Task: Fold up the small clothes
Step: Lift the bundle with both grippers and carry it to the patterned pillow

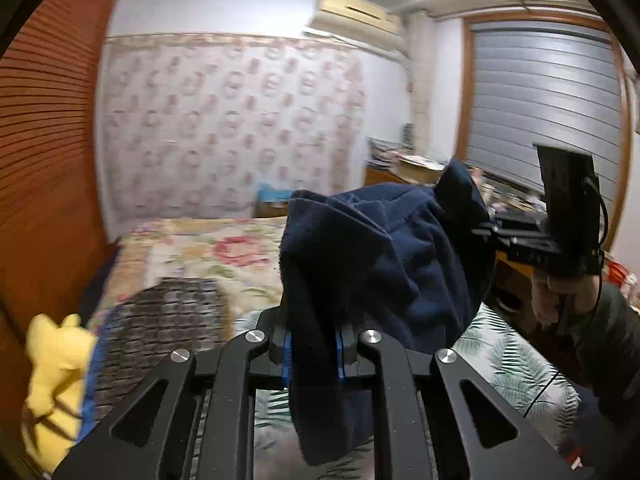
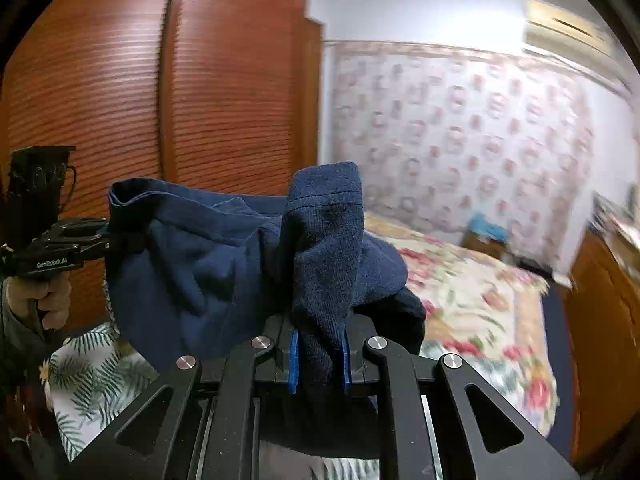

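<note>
The navy fleece garment (image 1: 384,248) hangs bunched in mid-air at the centre of both views, above the bed (image 1: 200,252) at lower left; no fold shows yet, so by my judgement the folding is still ahead. The left gripper (image 1: 312,354) and the right gripper (image 2: 320,360) are each clamped on an edge of it, blue pads nearly together on the cloth.

A navy garment (image 2: 208,264) is held raised above the flower-patterned bed (image 2: 492,312), one bunched edge clamped in the right gripper (image 2: 319,356) and its far edge gripped by the left gripper (image 2: 106,236), before a louvred wooden wardrobe (image 2: 120,92).
</note>
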The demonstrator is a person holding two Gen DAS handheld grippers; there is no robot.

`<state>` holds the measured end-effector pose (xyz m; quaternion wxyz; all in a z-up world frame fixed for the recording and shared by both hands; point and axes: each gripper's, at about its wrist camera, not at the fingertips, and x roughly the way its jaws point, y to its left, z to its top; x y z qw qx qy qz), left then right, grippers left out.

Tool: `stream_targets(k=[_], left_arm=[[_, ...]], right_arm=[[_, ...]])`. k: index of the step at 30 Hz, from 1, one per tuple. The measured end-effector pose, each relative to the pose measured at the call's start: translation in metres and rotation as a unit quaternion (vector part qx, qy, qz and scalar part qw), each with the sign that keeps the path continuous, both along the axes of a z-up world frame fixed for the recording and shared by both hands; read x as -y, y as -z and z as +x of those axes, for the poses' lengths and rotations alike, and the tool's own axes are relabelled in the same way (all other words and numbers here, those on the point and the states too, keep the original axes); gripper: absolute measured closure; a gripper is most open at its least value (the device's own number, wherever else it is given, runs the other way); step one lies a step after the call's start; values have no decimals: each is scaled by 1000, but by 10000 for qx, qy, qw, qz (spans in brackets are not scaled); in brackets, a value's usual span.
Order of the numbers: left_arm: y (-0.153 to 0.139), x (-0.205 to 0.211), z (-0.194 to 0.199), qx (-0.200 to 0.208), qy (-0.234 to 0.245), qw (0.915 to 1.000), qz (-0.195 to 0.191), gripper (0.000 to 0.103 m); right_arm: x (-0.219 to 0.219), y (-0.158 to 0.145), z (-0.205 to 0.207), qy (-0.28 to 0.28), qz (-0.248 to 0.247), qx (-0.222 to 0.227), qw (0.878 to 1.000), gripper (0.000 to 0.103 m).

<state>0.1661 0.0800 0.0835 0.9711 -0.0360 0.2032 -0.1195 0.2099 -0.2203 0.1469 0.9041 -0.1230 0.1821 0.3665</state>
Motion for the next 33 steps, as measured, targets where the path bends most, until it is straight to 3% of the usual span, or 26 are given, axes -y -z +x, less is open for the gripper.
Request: stream_targets(k=[8,15,19,22,24,28,29,30,32,33], left_arm=[[26,-72,-29,-105,-1051,9941,-247,87],[79,-111,-41,-601,-1815,9803,-486,87],[95,-126,-43,-872,-1941,9754,-576,87],[95,-122,-53,-981,-2027,9724,-618,87],[94,-122,-54,-1004,-2022,9719,-661,82],[86,-118,-59,-877,-1969,9744,-637,58],[84,-117,-61,-860,-1944,9751,-638,56],[82,-115,-62,-836,-1927,9760,-581,55],[77,-108,-67,-758,-1866,9783,-486,30],[75,-105,-69,-710,-1847,9791,-465,24]], right_arm=[[-112,-23,74,-909,-628,92,9938,88],[-241,6,136,-1578,-1226,-64,9798,88],[-275,26,167,-1590,-1123,-456,9798,86],[-277,35,190,-1458,-913,-856,9814,80],[-274,38,206,-1270,-750,-992,9841,70],[-267,43,205,-927,-557,-970,9894,45],[-263,43,207,-867,-532,-949,9903,37],[-259,42,209,-791,-521,-908,9914,35],[-243,44,187,-674,-500,-840,9929,32],[-237,43,185,-627,-458,-821,9936,32]])
